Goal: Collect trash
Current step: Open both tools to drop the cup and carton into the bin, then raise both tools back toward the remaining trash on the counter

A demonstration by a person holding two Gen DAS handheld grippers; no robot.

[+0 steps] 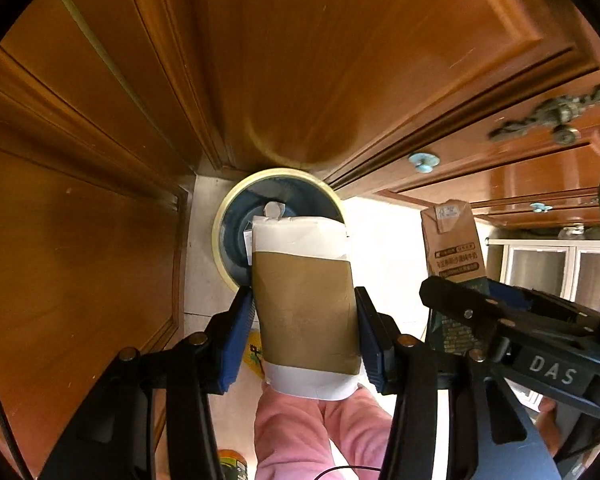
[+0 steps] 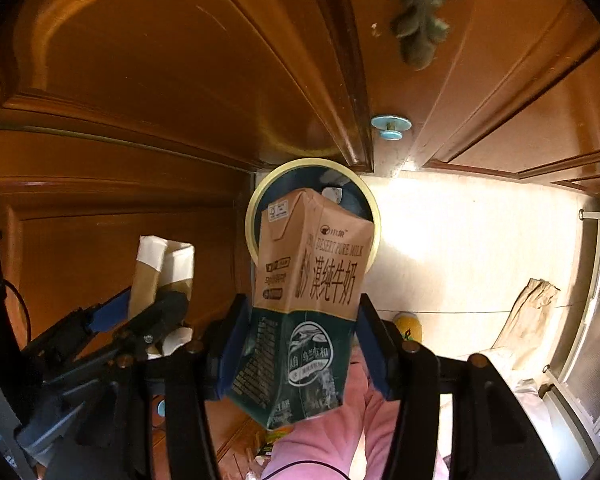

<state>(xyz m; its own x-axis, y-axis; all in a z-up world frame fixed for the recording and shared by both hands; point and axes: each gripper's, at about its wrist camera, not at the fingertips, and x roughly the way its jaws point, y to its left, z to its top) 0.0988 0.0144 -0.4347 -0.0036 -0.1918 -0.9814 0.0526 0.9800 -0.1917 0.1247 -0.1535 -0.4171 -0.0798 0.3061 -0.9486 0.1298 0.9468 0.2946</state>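
Observation:
In the left wrist view my left gripper (image 1: 305,304) is shut on a white and tan carton (image 1: 304,276), blue pads pressing its two sides. It hangs over a round bin (image 1: 224,220) with a yellowish rim and a blue liner that stands on the floor against the cabinets. At the right, my right gripper (image 1: 460,286) holds a milk carton (image 1: 452,240). In the right wrist view my right gripper (image 2: 302,308) is shut on that brown and dark green milk carton (image 2: 312,264), above the bin (image 2: 254,208). The left gripper (image 2: 140,304) with its carton (image 2: 156,264) is at the left.
Brown wooden cabinet doors with pale blue knobs (image 2: 390,126) and an ornate metal handle (image 1: 560,112) close in behind and left of the bin. A person's pink clothing (image 1: 300,432) is below. A crumpled brown paper bag (image 2: 532,312) and a yellow item (image 2: 408,326) lie on the pale floor.

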